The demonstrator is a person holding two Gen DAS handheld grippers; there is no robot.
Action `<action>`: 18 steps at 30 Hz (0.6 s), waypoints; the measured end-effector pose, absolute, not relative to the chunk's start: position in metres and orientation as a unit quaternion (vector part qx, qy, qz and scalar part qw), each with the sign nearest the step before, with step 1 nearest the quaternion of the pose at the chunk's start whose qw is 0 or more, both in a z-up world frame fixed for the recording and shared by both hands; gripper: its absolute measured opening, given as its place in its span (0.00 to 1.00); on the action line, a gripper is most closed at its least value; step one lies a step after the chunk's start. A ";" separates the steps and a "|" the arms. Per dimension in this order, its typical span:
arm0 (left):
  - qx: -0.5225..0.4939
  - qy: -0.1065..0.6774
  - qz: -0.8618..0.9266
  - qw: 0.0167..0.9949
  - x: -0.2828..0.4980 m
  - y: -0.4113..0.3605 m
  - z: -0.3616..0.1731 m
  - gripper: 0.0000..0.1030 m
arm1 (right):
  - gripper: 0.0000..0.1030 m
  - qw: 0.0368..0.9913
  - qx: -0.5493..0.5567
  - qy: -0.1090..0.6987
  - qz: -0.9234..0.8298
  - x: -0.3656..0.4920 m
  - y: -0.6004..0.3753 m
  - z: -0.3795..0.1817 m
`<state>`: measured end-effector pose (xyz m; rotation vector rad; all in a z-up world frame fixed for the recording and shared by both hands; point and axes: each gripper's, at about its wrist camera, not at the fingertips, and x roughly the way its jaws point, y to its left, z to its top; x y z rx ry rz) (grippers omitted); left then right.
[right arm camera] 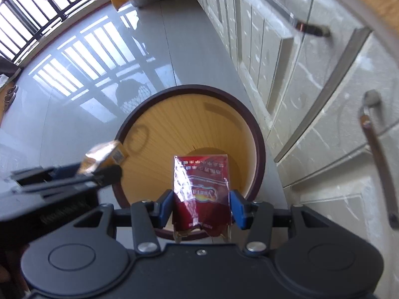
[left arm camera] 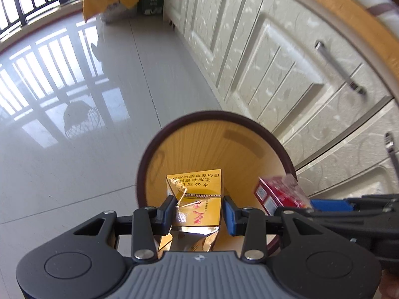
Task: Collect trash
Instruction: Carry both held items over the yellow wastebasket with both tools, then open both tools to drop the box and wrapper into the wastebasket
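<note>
Tiled floor (left arm camera: pixel 74 149) bearing round bin (left arm camera: pixel 249 124); left gripper (left arm camera: pixel 197 214) is gripping yellow pack (left arm camera: pixel 197 194), right gripper (right arm camera: pixel 200 208) gripping red pack (right arm camera: pixel 202 179), both best released while hanging squarely over the opening.

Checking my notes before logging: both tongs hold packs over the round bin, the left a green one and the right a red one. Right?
Not quite. The left tongs hold a yellow pack, not a green one, as the left wrist view shows. The right tongs do hold a red pack, both over the round bin.
</note>
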<state>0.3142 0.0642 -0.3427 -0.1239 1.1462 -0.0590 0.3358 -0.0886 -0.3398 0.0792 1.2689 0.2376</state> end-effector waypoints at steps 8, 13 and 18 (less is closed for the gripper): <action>-0.085 0.559 -0.012 0.825 0.330 0.073 -0.368 0.40 | 0.49 0.791 0.033 0.602 0.106 0.362 -0.086 -0.363; -0.089 0.568 -0.005 0.818 0.337 0.080 -0.377 0.40 | 0.49 0.786 0.036 0.608 0.105 0.368 -0.086 -0.370; -0.093 0.578 -0.005 0.811 0.339 0.082 -0.382 0.40 | 0.50 0.785 0.047 0.610 0.097 0.372 -0.093 -0.373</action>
